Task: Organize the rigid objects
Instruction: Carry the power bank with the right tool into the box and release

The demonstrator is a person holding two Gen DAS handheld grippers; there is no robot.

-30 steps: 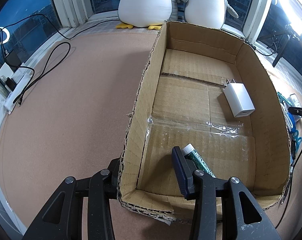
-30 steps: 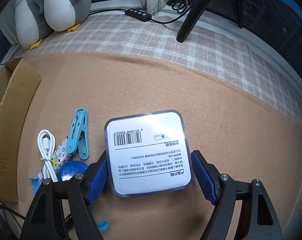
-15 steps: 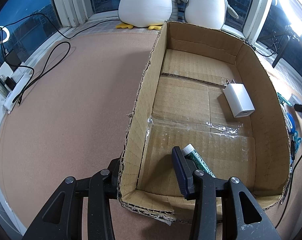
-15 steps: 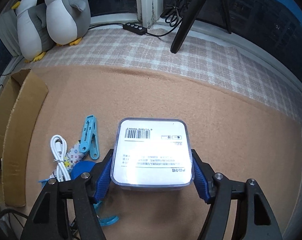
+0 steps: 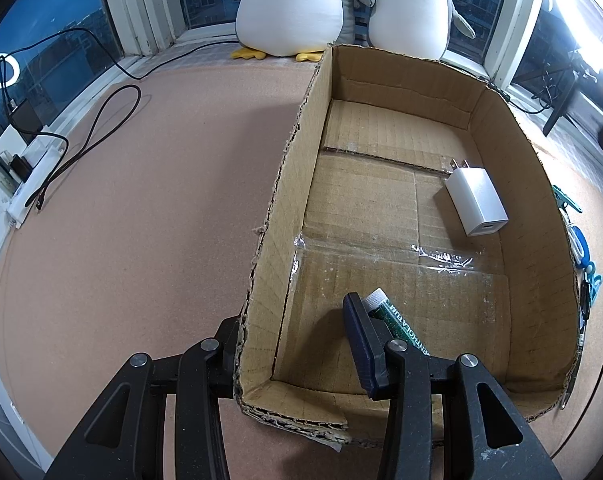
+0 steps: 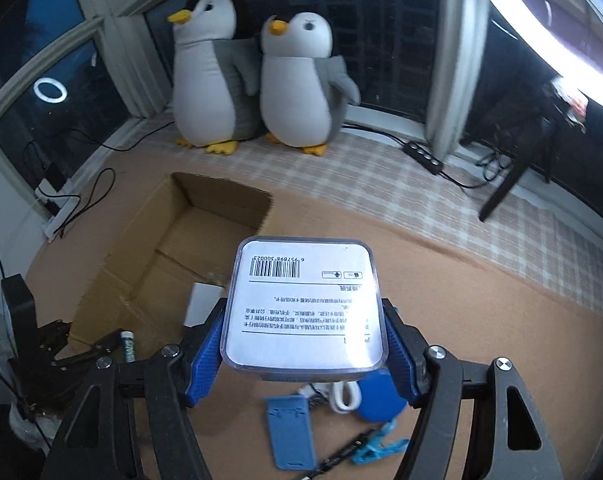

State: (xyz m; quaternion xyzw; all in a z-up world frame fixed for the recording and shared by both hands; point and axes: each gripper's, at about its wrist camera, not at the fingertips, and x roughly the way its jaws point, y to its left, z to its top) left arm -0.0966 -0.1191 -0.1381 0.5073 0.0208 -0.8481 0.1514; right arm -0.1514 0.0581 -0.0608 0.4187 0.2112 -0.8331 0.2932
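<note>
Meanwhile, right gripper point(image 6: 304, 354) fingers pinching clear case point(image 6: 304, 309), left gripper point(image 5: 293, 340) apparently clamping cardboard box point(image 5: 277, 184) wall

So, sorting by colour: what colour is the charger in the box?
White; the charger shows best in the left wrist view.

Probably home: plush penguins point(image 6: 261, 76) (window bay)

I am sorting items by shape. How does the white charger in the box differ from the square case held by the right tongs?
The white charger is opaque, plain and lies loose on the floor of the cardboard box. The square case is clear-edged, bears a barcode label and is held up by the right tongs. Both are rigid and mainly white.
</note>
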